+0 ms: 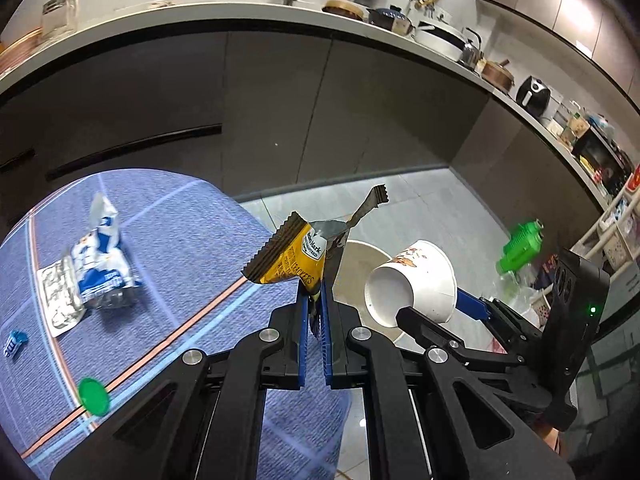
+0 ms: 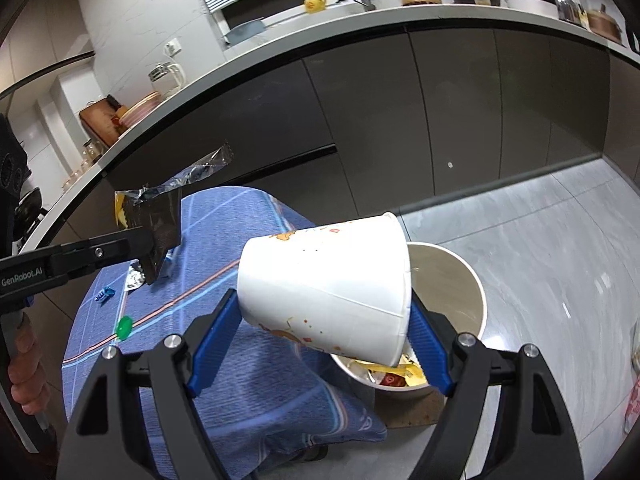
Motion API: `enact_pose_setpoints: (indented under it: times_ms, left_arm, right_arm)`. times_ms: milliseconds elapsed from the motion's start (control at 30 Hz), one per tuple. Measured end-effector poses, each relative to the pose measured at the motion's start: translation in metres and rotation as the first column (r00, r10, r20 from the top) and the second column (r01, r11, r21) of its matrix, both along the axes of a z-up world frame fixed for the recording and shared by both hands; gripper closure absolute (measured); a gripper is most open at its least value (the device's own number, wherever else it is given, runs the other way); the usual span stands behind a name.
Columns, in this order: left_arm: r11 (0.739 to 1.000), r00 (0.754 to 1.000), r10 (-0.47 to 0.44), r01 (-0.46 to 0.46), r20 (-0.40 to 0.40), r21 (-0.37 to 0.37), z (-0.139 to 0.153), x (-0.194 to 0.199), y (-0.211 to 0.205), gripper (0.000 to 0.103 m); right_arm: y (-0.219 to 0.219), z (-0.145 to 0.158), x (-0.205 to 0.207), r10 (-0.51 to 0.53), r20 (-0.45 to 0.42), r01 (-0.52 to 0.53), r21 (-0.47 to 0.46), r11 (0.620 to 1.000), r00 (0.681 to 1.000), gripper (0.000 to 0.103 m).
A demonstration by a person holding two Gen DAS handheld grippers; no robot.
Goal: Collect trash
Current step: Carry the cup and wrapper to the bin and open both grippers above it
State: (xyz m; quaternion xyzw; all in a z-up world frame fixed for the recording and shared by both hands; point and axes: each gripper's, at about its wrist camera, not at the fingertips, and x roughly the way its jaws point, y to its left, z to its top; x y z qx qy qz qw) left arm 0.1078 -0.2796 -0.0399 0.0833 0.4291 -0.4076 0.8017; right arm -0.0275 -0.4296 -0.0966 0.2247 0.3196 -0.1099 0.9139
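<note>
My left gripper (image 1: 315,300) is shut on a torn yellow and brown cracker wrapper (image 1: 294,256), held up past the table's edge; the same wrapper (image 2: 154,210) shows at the left of the right wrist view. My right gripper (image 2: 324,320) is shut on a large white paper cup (image 2: 328,284), lying on its side between the blue pads, over the rim of a beige trash bin (image 2: 464,276). The cup (image 1: 416,284) and bin (image 1: 360,256) also show right of the wrapper in the left wrist view. The bin holds several scraps.
A round table with a blue cloth (image 1: 180,240) carries a blue and white wrapper (image 1: 102,268), a foil packet (image 1: 60,300), a green cap (image 1: 94,396) and a small blue piece (image 1: 14,342). Dark cabinets (image 2: 440,120) and a cluttered counter stand behind. A green object (image 1: 520,246) lies beyond the bin.
</note>
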Motion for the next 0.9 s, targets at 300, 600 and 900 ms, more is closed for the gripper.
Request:
enact_pose_setpoints:
  times_ms: [300, 600, 900]
  left_arm:
    - [0.998, 0.998, -0.059, 0.060, -0.032, 0.032, -0.019, 0.003, -0.039, 0.098]
    - [0.993, 0.991, -0.097, 0.102, -0.096, 0.053, -0.043, 0.017, -0.073, 0.098]
    - [0.986, 0.981, -0.137, 0.148, -0.136, 0.075, -0.071, 0.024, -0.106, 0.098]
  right_arm:
    - [-0.024, -0.028, -0.005, -0.051, -0.057, 0.052, 0.022, 0.998, 0.997, 0.024]
    - [-0.037, -0.060, 0.004, -0.064, -0.123, 0.069, 0.036, 0.997, 0.990, 0.024]
    - [-0.044, -0.083, 0.013, -0.053, -0.162, 0.060, 0.041, 0.997, 0.985, 0.024]
